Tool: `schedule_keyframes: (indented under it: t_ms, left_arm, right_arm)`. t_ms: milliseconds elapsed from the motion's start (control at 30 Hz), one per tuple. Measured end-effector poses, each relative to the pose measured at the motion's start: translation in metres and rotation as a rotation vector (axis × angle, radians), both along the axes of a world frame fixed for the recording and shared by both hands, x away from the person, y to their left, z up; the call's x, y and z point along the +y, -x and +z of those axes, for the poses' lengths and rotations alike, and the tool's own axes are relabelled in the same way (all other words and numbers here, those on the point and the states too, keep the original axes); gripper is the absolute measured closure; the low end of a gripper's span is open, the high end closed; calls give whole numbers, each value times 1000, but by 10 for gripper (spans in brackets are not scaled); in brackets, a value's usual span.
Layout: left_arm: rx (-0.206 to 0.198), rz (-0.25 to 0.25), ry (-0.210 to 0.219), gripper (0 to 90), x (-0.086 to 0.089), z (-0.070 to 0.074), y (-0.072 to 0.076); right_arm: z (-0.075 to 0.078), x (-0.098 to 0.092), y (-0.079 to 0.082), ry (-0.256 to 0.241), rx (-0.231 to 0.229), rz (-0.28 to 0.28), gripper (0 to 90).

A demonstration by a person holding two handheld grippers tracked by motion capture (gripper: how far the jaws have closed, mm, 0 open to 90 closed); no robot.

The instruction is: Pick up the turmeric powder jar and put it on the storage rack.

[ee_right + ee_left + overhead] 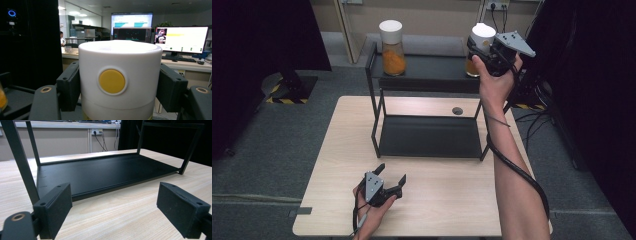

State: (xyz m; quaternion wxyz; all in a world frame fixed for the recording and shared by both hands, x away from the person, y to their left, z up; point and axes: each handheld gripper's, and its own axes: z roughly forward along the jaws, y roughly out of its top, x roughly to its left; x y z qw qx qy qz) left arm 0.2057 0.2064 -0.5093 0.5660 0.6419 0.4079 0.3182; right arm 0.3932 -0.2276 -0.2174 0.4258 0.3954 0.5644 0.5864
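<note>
**Supervisor:** Report tool status and jar position.

**Operator:** I have the right tool (484,50) at the top shelf of the black rack (374,125), with its jaws set on either side of the white lid (120,77) of the right-hand jar (479,47). In the right gripper view both pads (68,86) touch the lid's sides, so I read the tool as clamped on the lid. The jar holds orange contents and appears to be at the shelf's right end; I cannot tell whether its base rests on the shelf or is just clear of it.

**Supervisor:** And the left side?

**Operator:** The left tool (391,176) rests low over the tabletop (442,200), in front of the rack, jaws apart and holding nothing. Its view looks across the bare lower shelf (105,172).

**Supervisor:** Progress?

**Operator:** I judge it early. The grip on the right-hand jar is made; carrying it to a new place is not yet done. A second jar (392,47) with orange contents stands at the left end of the top shelf, untouched. The lower shelf is free, so I take it as the likely destination.
</note>
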Motion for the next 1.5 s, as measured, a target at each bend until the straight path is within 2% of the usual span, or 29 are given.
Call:
schedule_keyframes:
  t_ms: [767, 1067, 1233, 1333, 1500]
  left_arm:
    - [2, -1, 3, 128, 1, 0, 0]
    - [1, -1, 4, 127, 0, 0, 0]
    - [-2, -1, -2, 127, 0, 0, 0]
    - [0, 0, 3, 127, 0, 0, 0]
    - [-1, -1, -2, 128, 0, 0, 0]
  right_arm:
    - [-2, 3, -13, 20, 0, -5, 309]
    - [-4, 3, -12, 34, -11, 3, 305]
    - [1, -2, -12, 35, 13, 19, 224]
    - [2, -4, -12, 14, 25, 29, 133]
    - [1, -8, -7, 16, 33, 36, 71]
